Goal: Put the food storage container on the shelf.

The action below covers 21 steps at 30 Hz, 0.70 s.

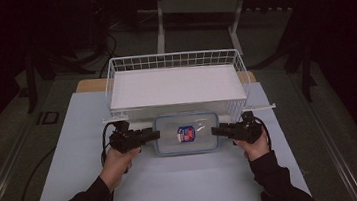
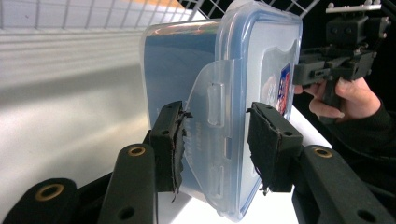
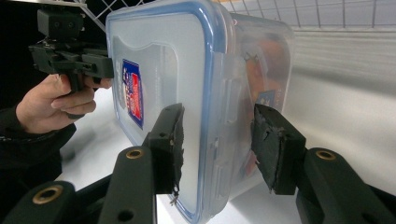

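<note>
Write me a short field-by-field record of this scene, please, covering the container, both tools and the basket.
container: clear plastic box with blue-rimmed lid and a red-and-blue label, lying on the white table
left tool: left tool at the container's left end, jaws astride the lid's side latch, one pad against it
right tool: right tool at the container's right end, jaws astride the edge of lid and body
basket: white wire basket just behind the container, with a white sheet inside
hands: one on each tool, dark sleeves
</note>
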Tool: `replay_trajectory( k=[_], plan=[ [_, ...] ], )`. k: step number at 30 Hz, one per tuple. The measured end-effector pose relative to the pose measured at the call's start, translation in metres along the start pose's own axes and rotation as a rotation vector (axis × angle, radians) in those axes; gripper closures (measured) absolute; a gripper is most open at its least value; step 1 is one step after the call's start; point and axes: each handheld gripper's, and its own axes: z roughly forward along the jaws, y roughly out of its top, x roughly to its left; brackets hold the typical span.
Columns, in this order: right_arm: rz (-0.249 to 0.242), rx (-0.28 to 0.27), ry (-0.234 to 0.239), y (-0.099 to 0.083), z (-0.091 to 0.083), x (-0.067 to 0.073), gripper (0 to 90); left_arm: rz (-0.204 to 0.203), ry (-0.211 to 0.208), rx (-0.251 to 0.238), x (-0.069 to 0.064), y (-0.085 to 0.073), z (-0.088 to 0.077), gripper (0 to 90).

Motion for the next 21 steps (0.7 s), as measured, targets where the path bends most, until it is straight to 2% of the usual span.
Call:
replay_trajectory(
  k=[2, 4, 5, 12, 21],
  plan=[
    [-0.002, -0.003, -0.002, 0.0, 0.002, -0.001, 54.6, 0.004, 0.007, 0.0, 0.001, 0.0, 0.001, 55.8],
    [-0.019, -0.008, -0.013, 0.0, 0.006, -0.004, 53.7, 0.037, 0.037, -0.029, 0.001, -0.002, 0.003, 55.4],
    [-0.038, -0.012, -0.028, 0.0, 0.009, -0.005, 53.3, 0.037, 0.041, -0.04, 0.002, -0.003, 0.003, 55.0],
    [-0.066, -0.043, -0.051, -0.002, 0.016, -0.011, 52.8, 0.036, 0.073, -0.058, 0.008, -0.005, 0.011, 53.9],
    [-0.06, -0.057, -0.049, -0.002, 0.017, -0.018, 52.2, 0.029, 0.078, -0.068, 0.01, -0.005, 0.016, 53.9]
  ],
)
